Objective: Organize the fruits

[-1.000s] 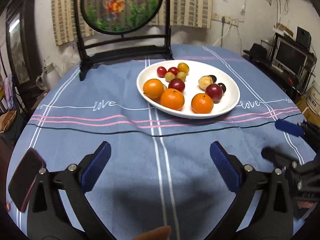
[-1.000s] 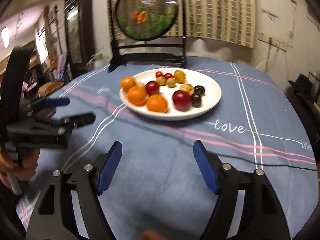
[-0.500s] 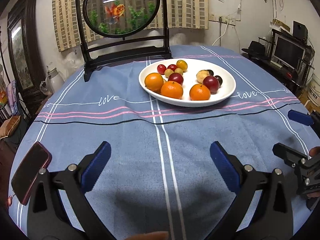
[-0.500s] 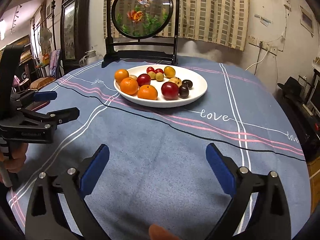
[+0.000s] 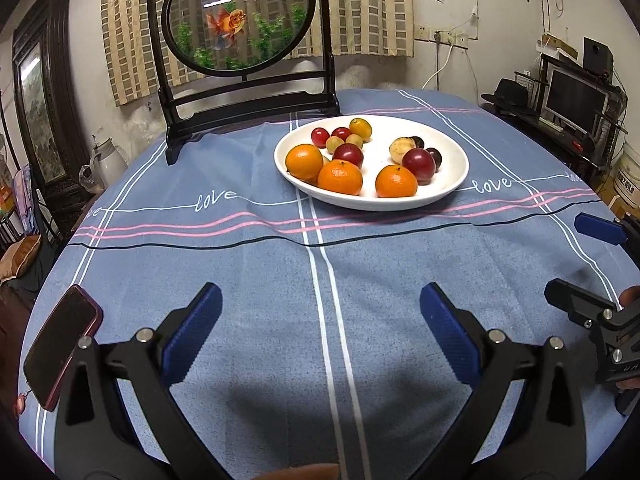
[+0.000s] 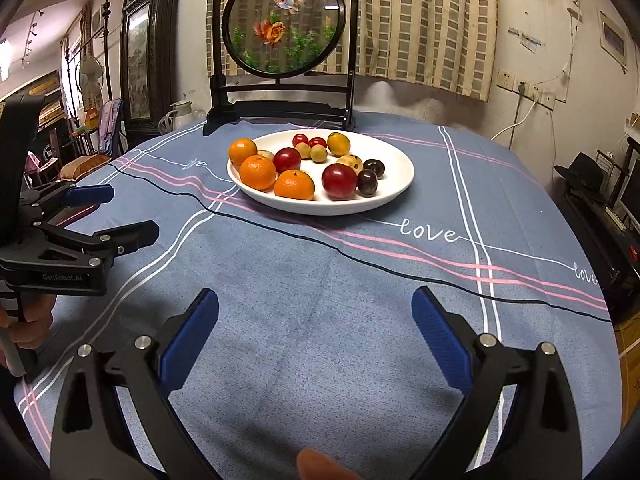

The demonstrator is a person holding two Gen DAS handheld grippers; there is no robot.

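Note:
A white plate (image 5: 380,203) (image 6: 320,209) sits on the far half of the blue tablecloth. It holds three oranges (image 5: 340,177) (image 6: 294,185) at its near left, red plums (image 5: 418,164) (image 6: 339,181), dark round fruits (image 6: 367,182) and small red and yellow-green fruits (image 5: 341,133) at the back. My left gripper (image 5: 320,296) (image 6: 132,212) hovers open over bare cloth, well short of the plate. My right gripper (image 6: 315,296) (image 5: 568,258) is beside it on the right, also open and empty.
A round goldfish screen on a black stand (image 5: 240,20) (image 6: 284,20) rises just behind the plate. A phone (image 5: 60,344) lies at the table's near left edge. A white kettle (image 5: 106,160) stands off the table's left, and a monitor and shelves (image 5: 576,96) off its right.
The right gripper's jaws have spread wider than a second ago. Both views have steadied, with the plate a little farther off. The fruit has not moved.

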